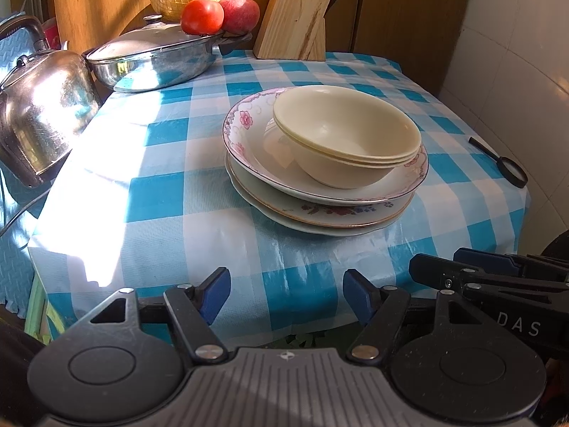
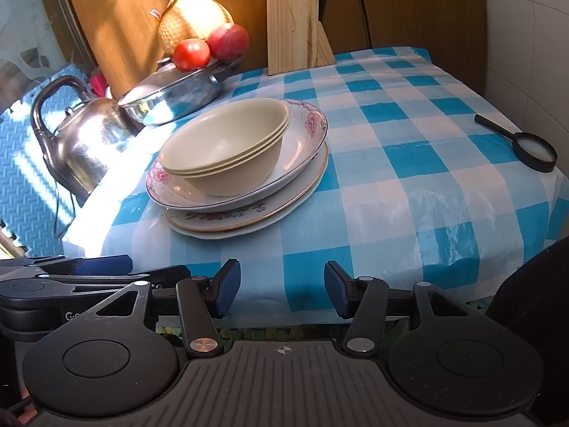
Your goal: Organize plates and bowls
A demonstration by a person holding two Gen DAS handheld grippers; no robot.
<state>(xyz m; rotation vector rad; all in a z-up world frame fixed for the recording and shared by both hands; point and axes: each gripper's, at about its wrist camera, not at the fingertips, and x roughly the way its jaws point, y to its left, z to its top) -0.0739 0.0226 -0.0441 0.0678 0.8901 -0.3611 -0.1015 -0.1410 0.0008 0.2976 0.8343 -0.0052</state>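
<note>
Three nested cream bowls [image 1: 346,135] [image 2: 227,149] sit in a pink-flowered deep plate [image 1: 245,124] [image 2: 309,124]. That plate rests on two flatter plates [image 1: 338,215] [image 2: 249,219], all stacked mid-table on the blue checked cloth [image 1: 170,192] [image 2: 409,163]. My left gripper [image 1: 286,295] hangs open in front of the table's near edge, holding nothing. My right gripper [image 2: 281,290] is open too, level with it and apart from the stack. Each gripper shows at the side of the other's view.
A steel kettle [image 1: 42,121] [image 2: 85,142] and a lidded pan [image 1: 153,57] [image 2: 177,92] stand at the left, with a tomato [image 1: 202,16], apple and netted melon on the pan. A knife block [image 1: 295,17] [image 2: 295,25] stands at the back. A magnifying glass [image 1: 505,163] [image 2: 526,146] lies at the right edge.
</note>
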